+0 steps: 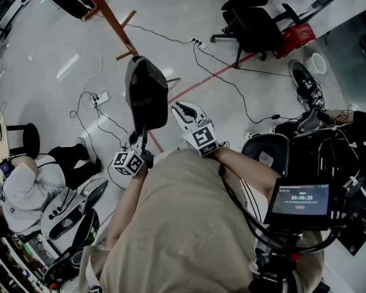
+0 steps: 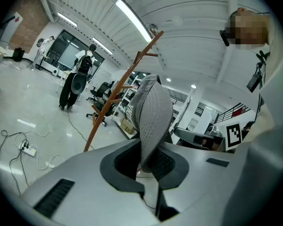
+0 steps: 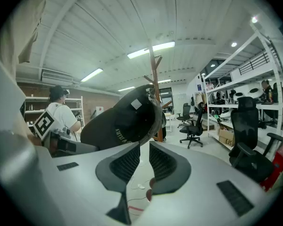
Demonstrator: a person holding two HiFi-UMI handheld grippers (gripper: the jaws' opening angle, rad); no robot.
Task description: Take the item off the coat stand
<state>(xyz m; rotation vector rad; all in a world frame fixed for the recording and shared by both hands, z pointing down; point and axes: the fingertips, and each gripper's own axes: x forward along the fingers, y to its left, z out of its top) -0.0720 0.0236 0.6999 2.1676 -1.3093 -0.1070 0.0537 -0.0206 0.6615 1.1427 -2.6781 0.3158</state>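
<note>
Your left tool (image 1: pixel 143 134) is clenched on the lower edge of the dark fabric baseball cap (image 1: pixel 146 93), which hangs apart from the brown wooden coat stand (image 1: pixel 113 23). Your right tool (image 1: pixel 183 110) is released and empty, just beside the cap.

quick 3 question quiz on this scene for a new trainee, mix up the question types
1. True or false: the cap hangs on the coat stand.
2. Which gripper is clamped on the cap's brim? A) left gripper B) right gripper C) neither
3. Fill in: the right gripper's jaws stand ____, with nothing between them.

Key: 1 false, the cap is held clear of the stand. 2 A. 3 apart.
</note>
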